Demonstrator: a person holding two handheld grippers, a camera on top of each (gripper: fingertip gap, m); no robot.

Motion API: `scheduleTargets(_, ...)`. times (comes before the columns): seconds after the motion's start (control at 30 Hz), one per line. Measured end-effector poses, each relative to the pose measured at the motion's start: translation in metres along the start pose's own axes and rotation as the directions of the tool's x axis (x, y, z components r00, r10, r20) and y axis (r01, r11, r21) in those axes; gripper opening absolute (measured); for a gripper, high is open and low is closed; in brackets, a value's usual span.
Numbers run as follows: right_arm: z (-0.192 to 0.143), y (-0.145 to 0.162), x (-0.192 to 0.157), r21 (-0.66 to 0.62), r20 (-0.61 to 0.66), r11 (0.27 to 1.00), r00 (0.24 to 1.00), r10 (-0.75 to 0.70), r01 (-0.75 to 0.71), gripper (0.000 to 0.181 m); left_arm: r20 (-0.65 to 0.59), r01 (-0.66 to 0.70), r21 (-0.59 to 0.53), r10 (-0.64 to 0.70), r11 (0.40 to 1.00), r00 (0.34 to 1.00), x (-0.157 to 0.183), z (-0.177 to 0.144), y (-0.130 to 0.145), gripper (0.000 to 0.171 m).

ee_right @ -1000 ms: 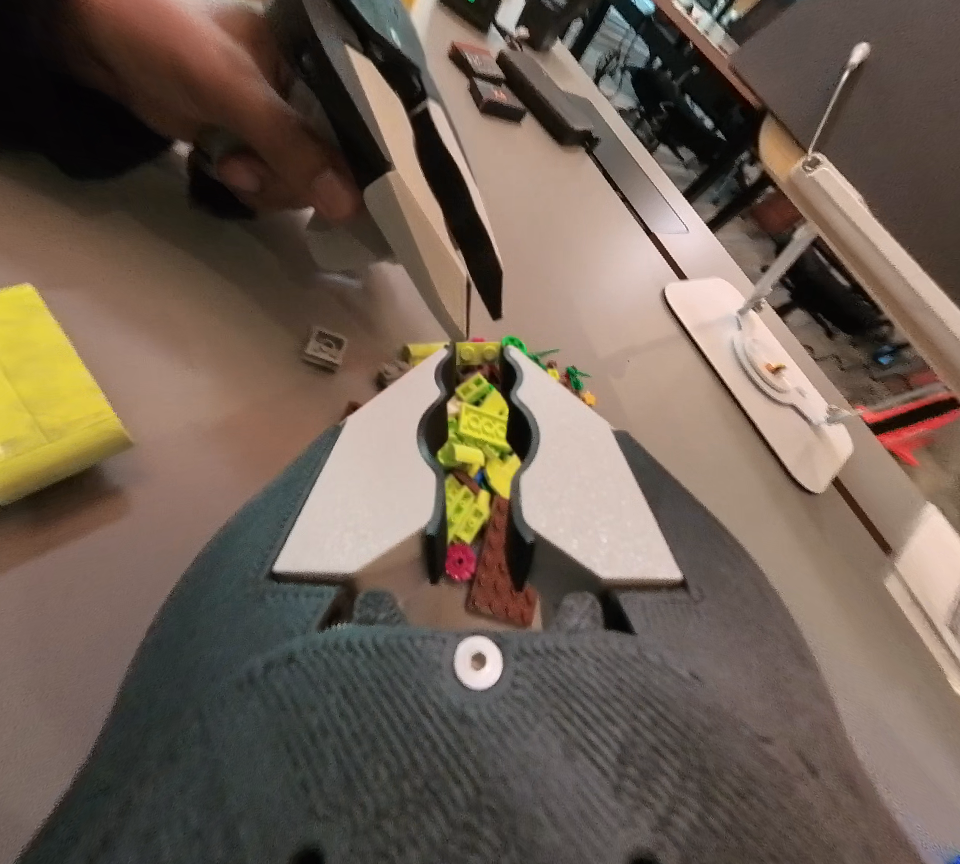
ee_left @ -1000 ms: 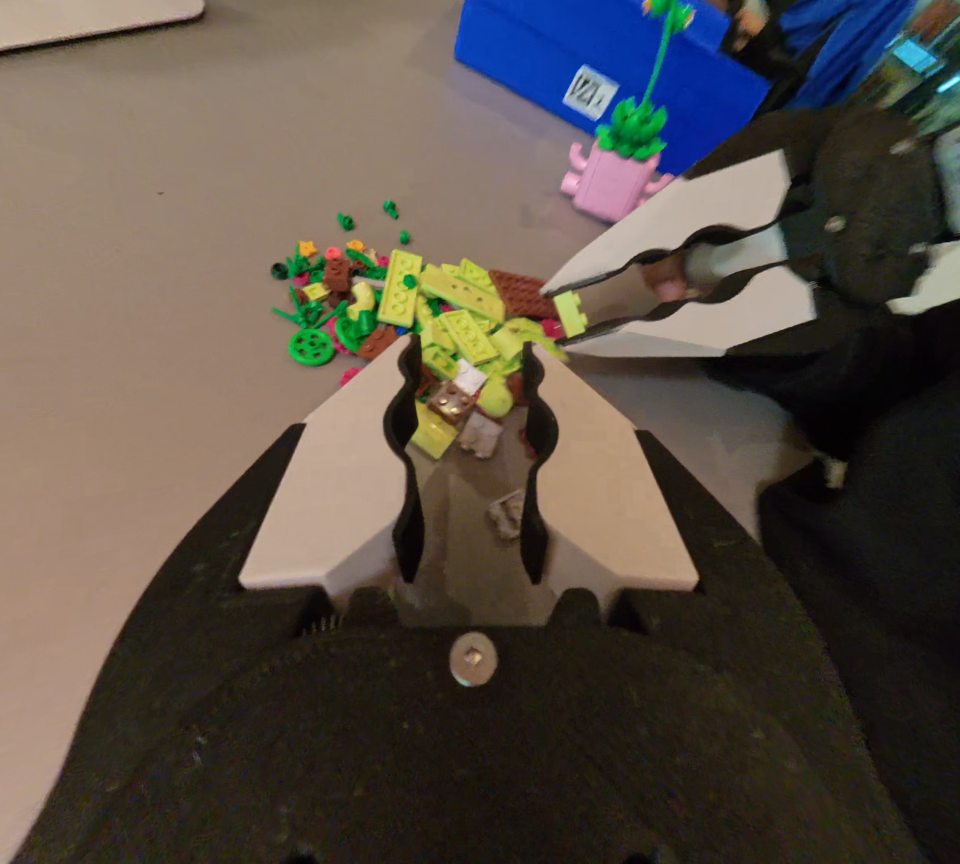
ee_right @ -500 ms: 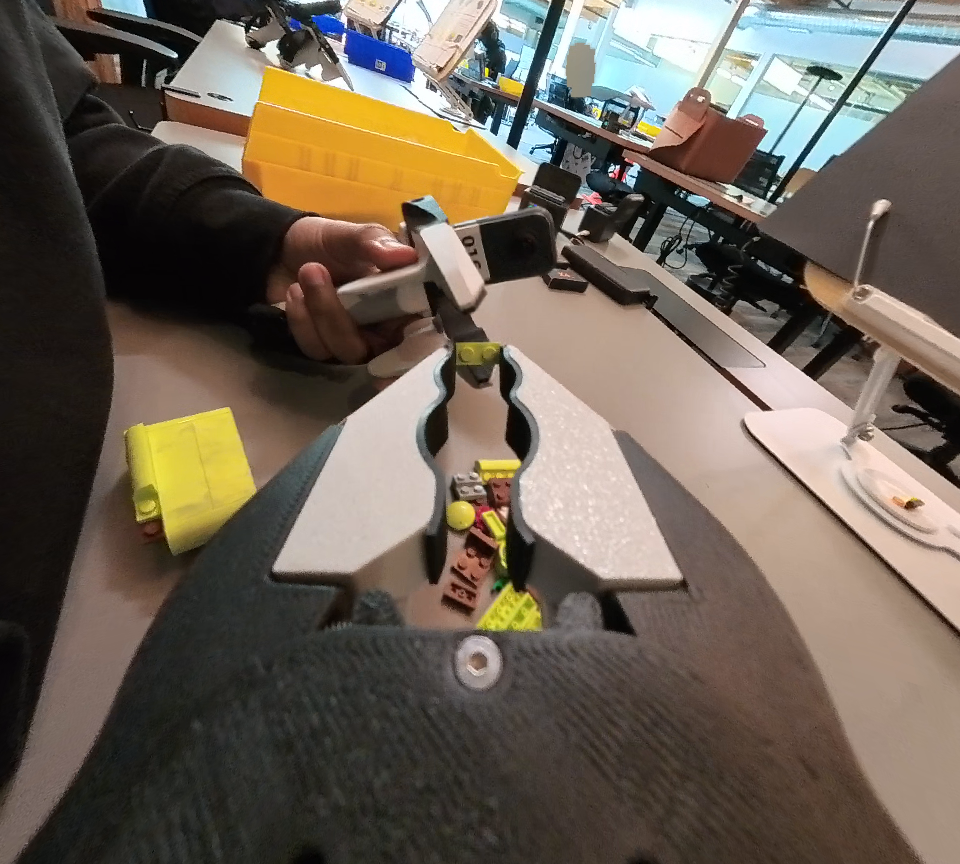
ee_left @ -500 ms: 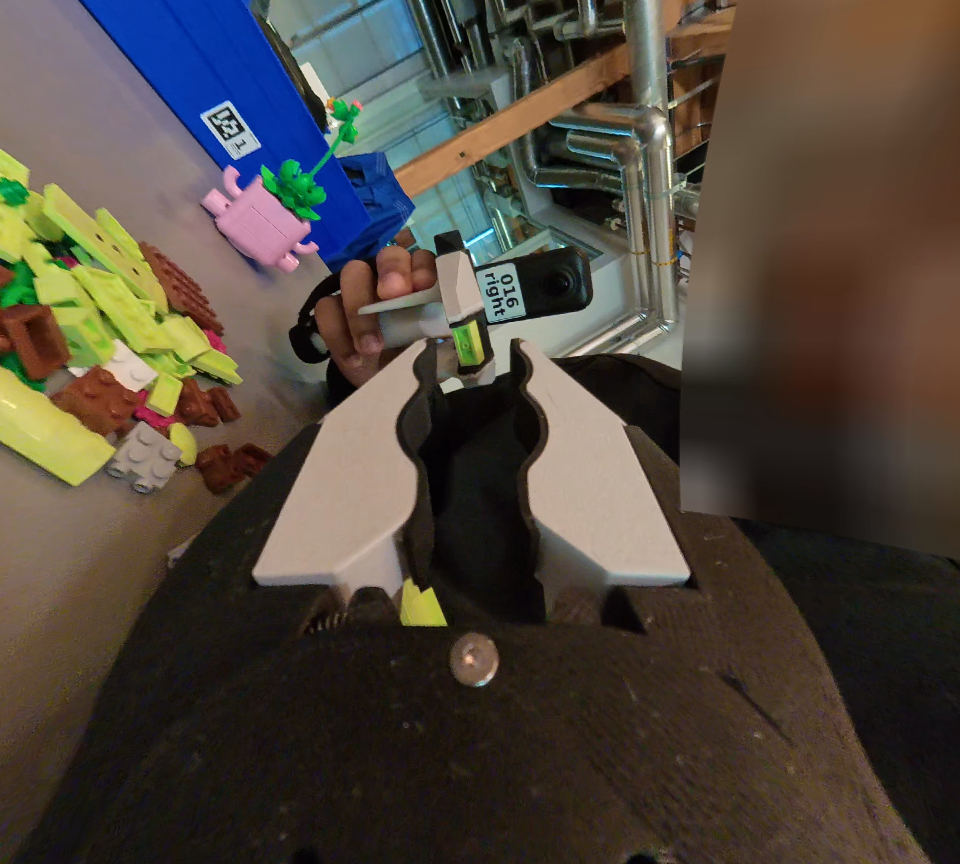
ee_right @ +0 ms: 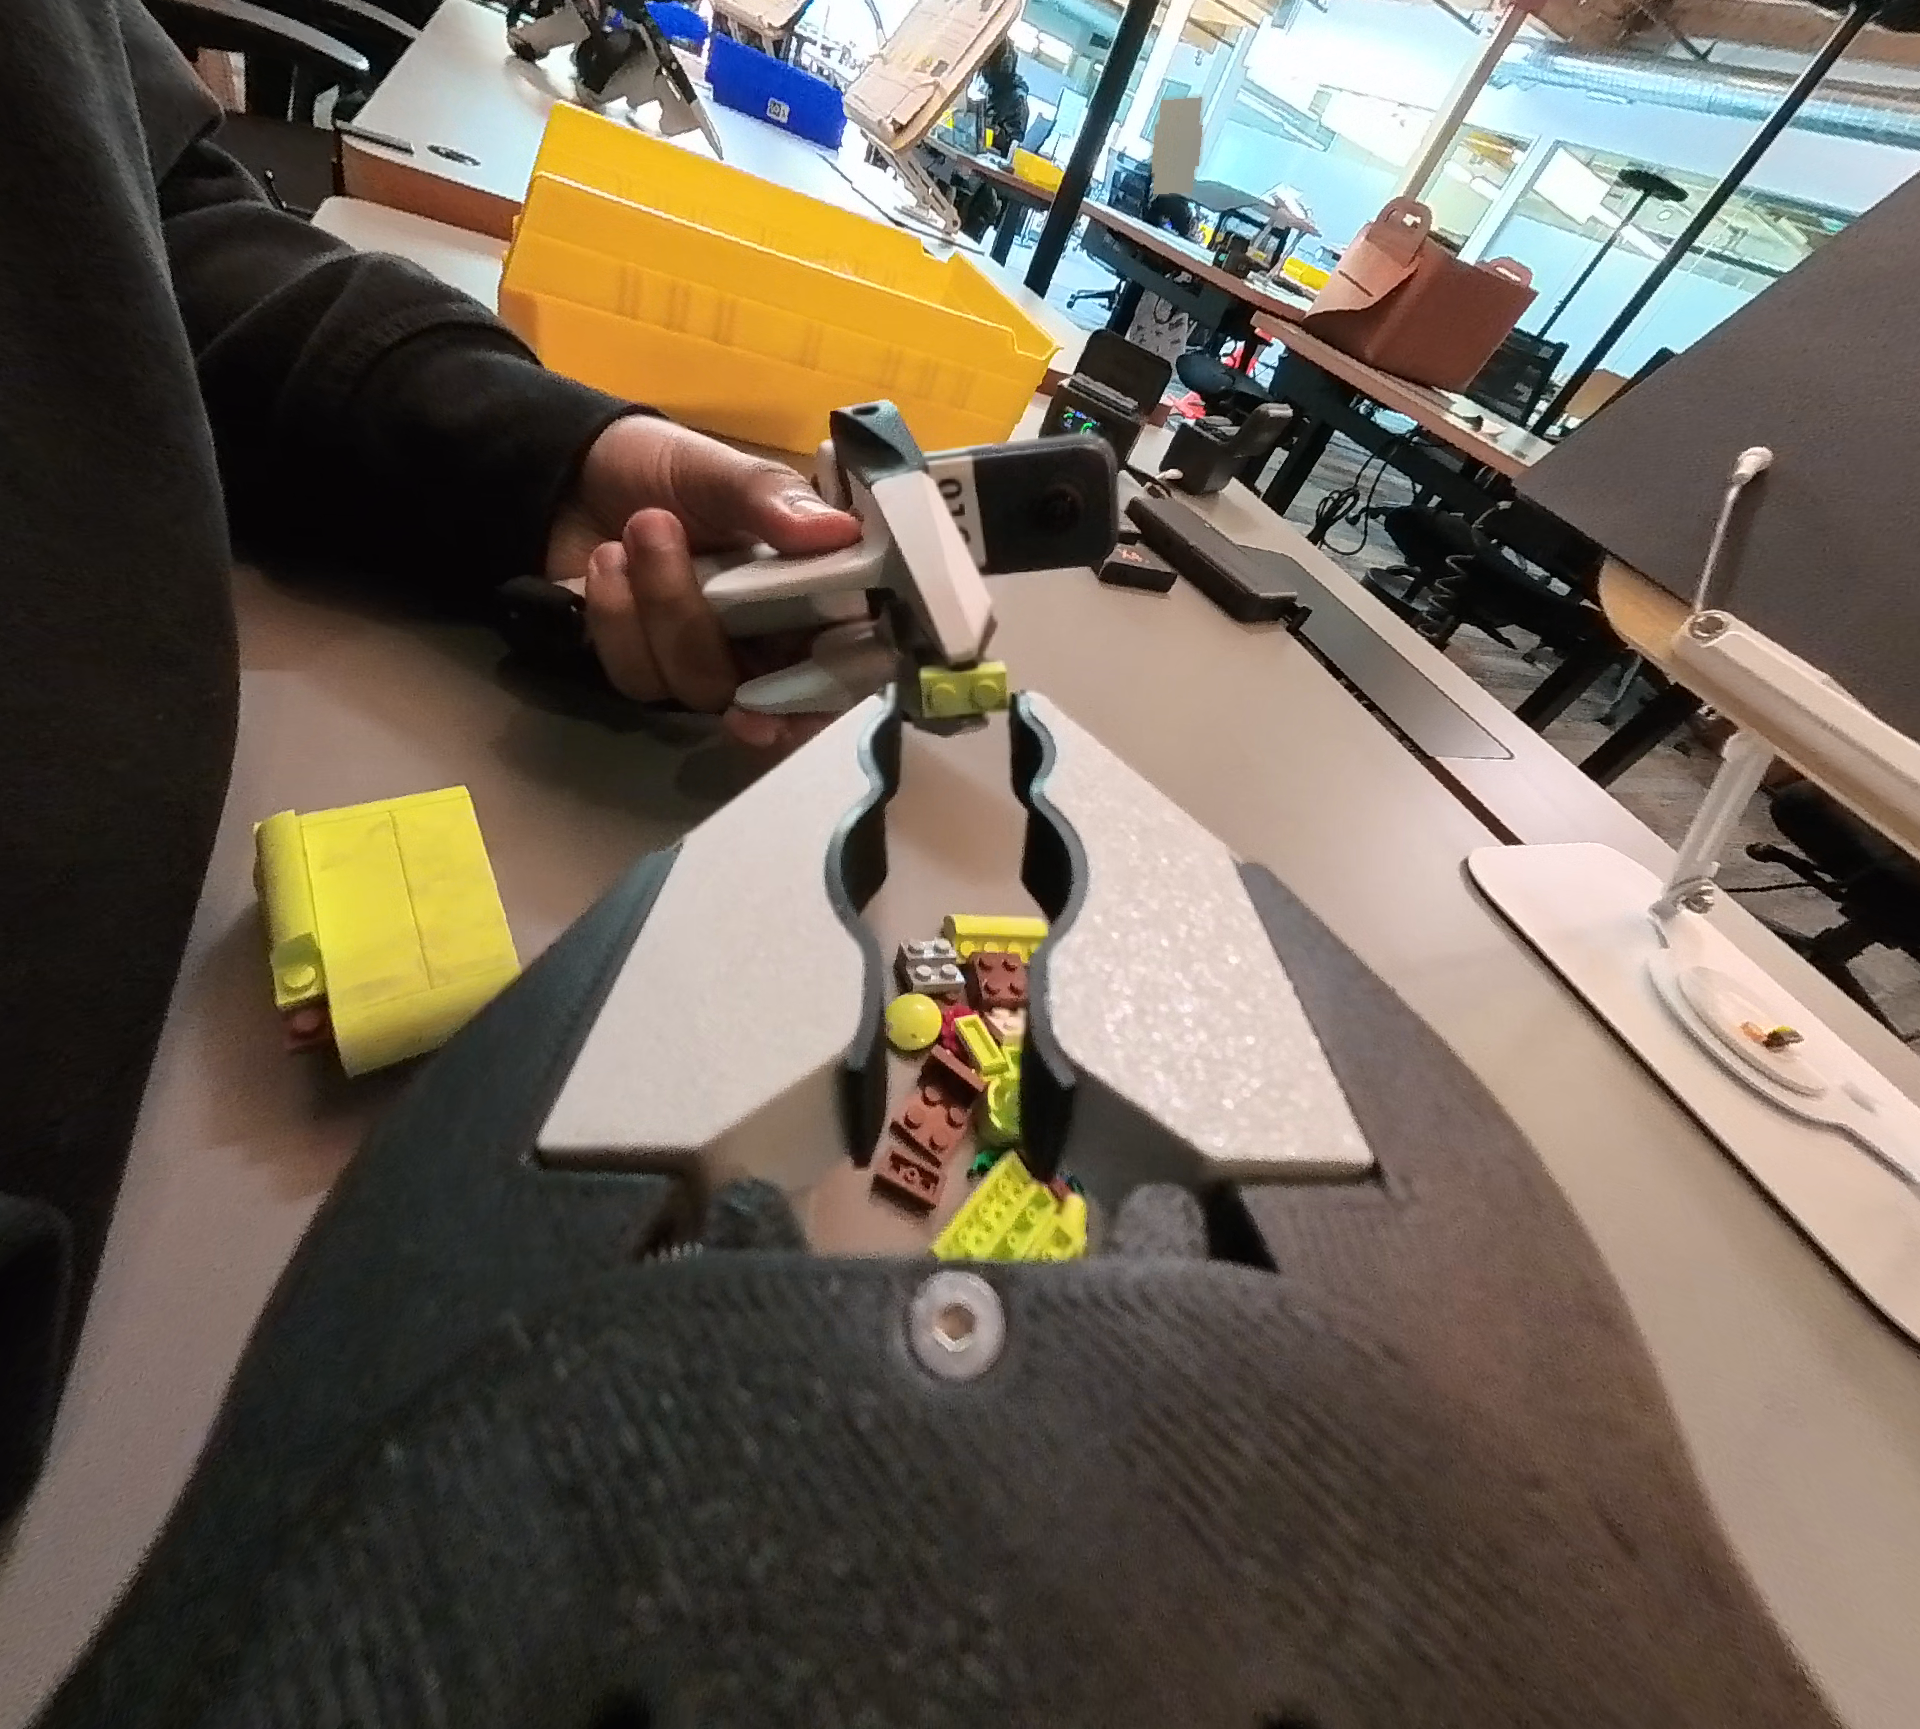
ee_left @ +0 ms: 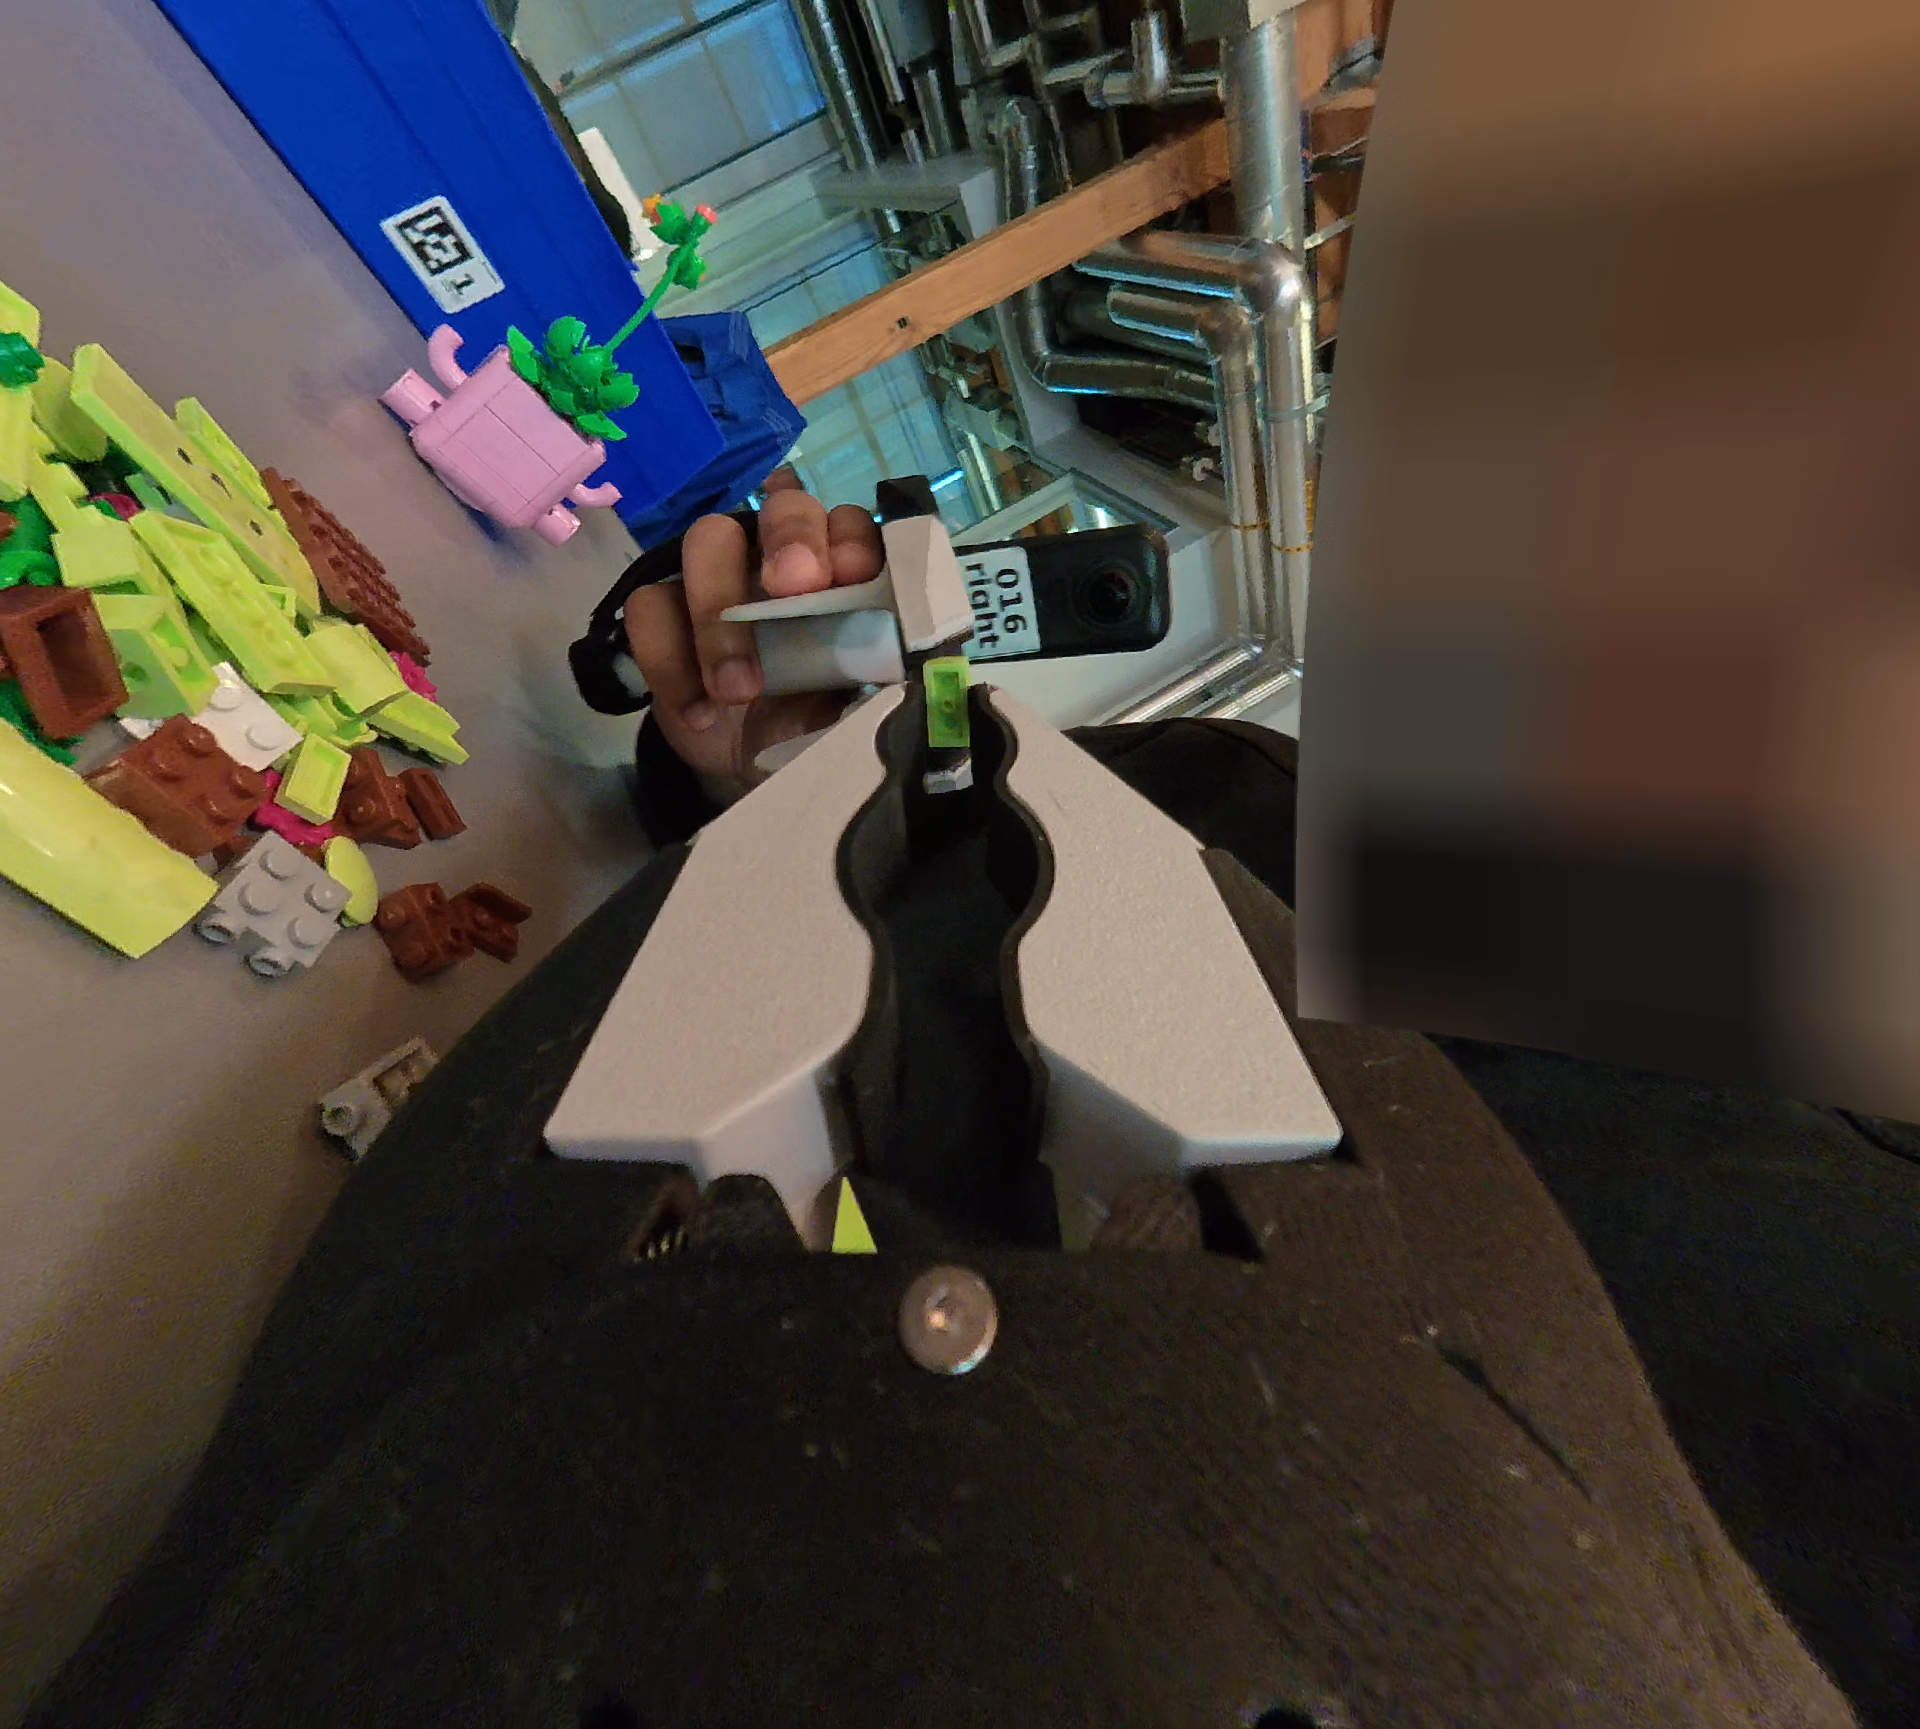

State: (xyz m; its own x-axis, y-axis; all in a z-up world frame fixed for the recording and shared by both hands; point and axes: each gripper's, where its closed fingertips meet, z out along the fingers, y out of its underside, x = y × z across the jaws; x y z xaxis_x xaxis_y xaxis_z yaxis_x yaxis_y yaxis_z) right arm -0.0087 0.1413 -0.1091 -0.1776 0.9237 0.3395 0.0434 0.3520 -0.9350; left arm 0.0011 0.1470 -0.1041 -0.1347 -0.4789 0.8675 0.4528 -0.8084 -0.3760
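Both tongs have risen off the tabletop, meeting tip to tip. The right tongs grasp a lime brick at their tips. The left tongs have narrowed around it, but I cannot tell whether they pinch it. The brick pile lies to their left.

The toy bricks heaped on the left are smooth, glossy plastic, and so is the small lime brick pinched at the fingertips. The table under them looks matt and even. Both grippers' fingers show a grainy, speckled matt grey plastic over rough black bodies, each with one shiny metal screw.
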Motion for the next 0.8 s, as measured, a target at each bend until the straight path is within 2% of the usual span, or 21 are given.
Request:
scheduleTargets(0.13,0.0004,0.0024,-0.0009,-0.022,-0.011,0.999,0.999,-0.045,0.045,0.014,0.042,-0.014,-0.017,0.014,1.000,0.999,-0.0038,0.0014,0.0032,0.003)
scheduleTargets(0.37,-0.0008,0.0004,-0.0014,-0.031,-0.034,0.995,0.995,-0.098,0.097,0.014,0.045,0.012,-0.026,-0.011,1.000,0.999,-0.0022,0.0022,0.0051,0.004)
scheduleTargets(0.8,-0.0020,-0.0005,-0.0032,-0.049,-0.021,0.996,0.996,-0.082,0.081,0.014,0.042,0.044,-0.026,-0.043,0.999,0.998,-0.0007,0.0034,0.0070,0.004)
